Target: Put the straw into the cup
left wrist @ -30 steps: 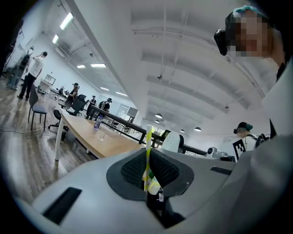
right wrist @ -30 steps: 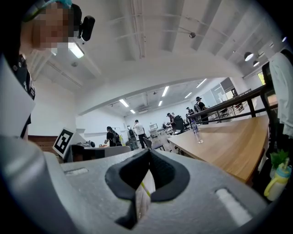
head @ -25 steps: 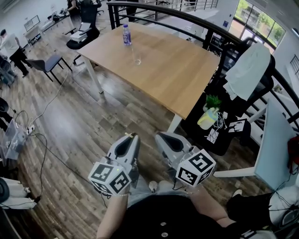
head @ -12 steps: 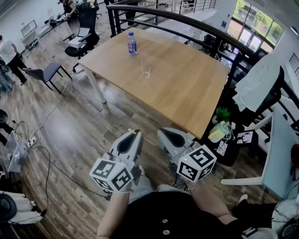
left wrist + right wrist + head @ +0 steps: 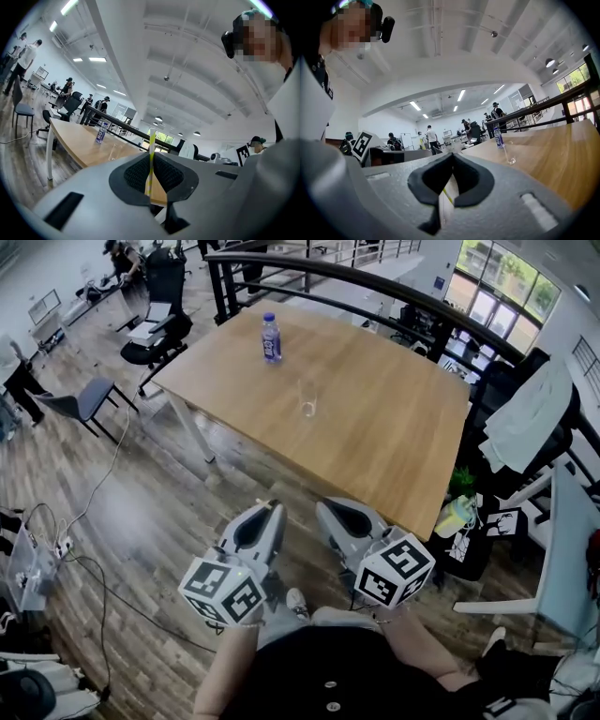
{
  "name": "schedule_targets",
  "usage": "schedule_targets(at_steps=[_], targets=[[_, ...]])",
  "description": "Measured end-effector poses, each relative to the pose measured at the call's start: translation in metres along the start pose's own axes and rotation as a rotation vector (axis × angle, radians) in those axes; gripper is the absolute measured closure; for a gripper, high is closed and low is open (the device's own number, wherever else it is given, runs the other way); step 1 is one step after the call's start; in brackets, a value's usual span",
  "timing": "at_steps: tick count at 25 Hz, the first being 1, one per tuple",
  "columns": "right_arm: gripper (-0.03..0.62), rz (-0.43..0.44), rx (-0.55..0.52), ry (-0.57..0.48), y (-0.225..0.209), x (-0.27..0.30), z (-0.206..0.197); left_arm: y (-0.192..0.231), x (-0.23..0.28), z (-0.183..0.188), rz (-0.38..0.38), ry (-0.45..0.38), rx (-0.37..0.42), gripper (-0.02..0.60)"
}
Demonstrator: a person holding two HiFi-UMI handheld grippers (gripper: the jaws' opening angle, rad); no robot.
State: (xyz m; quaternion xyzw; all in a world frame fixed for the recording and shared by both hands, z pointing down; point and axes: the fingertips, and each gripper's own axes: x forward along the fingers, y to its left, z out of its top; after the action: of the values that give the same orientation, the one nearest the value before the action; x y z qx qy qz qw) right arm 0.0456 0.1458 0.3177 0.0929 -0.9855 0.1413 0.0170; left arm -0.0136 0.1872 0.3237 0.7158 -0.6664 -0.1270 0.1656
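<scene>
A clear glass cup [image 5: 307, 399] stands near the middle of the wooden table [image 5: 375, 437], far ahead of both grippers. It also shows in the left gripper view as the cup [image 5: 114, 151] and in the right gripper view as the cup [image 5: 511, 153]. My left gripper [image 5: 272, 506] is shut on a yellow-and-white straw [image 5: 151, 159], which stands upright between its pads. Only the straw's tip [image 5: 265, 506] shows in the head view. My right gripper [image 5: 323, 507] is beside it, jaws shut with nothing between them [image 5: 452, 155]. Both point level toward the table from over the floor.
A purple-labelled bottle [image 5: 271, 338] stands beyond the cup. The table's near edge [image 5: 309, 491] lies just ahead of the grippers. Office chairs [image 5: 84, 399] and cables are on the floor to the left, a dark railing [image 5: 394, 292] behind, a potted plant [image 5: 459, 512] at the right.
The table, cup and bottle have come nearer and lower in the head view as both grippers advanced together. The straw stays gripped; neither gripper's jaws moved.
</scene>
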Motion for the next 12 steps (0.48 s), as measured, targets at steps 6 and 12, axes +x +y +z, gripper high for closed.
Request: schedule_targets(at_steps=[6,12], targets=[[0.595,-0.04,0.009,0.012,-0.007,0.027,-0.007,0.038,0.006,0.009,-0.001,0.016,0.005,0.543],[0.595,-0.085,0.029,0.013,-0.022,0.027,-0.007,0.048,0.017,0.003,-0.012,0.037,-0.013,0.543]])
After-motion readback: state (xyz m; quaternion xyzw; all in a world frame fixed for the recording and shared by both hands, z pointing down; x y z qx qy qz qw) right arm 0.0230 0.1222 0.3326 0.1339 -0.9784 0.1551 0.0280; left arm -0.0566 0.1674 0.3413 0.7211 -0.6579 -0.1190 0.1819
